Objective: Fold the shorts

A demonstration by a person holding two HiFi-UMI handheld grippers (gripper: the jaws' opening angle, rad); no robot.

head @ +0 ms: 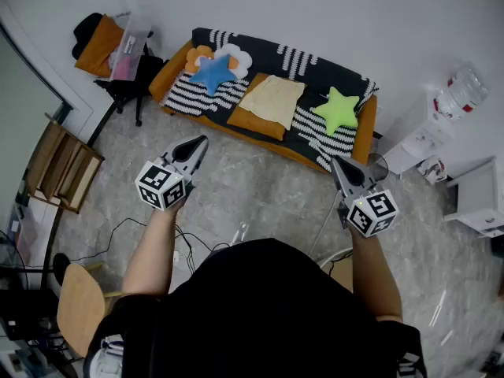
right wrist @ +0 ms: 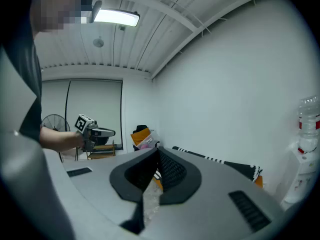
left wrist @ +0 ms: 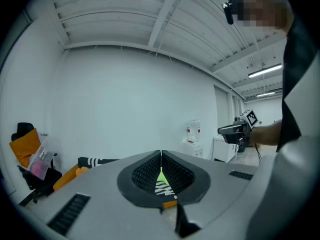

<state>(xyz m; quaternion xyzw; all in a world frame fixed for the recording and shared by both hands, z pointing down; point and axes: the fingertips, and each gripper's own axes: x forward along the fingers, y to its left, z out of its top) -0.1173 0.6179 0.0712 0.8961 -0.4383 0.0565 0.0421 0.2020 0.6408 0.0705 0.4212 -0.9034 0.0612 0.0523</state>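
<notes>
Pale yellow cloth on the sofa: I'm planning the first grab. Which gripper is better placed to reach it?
Left, marginally. In the head view the left gripper sits slightly nearer the pale yellow cloth than the right gripper. Both are shut, empty and short of the blanket-covered orange sofa.

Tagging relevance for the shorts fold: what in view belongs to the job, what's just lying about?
Job:
left gripper, shut, empty
right gripper, shut, empty
pale yellow cloth on the orange sofa, possibly the shorts, unconfirmed

Lying about:
green star cushion
blue star cushion
clear water bottle
wooden chair
</notes>
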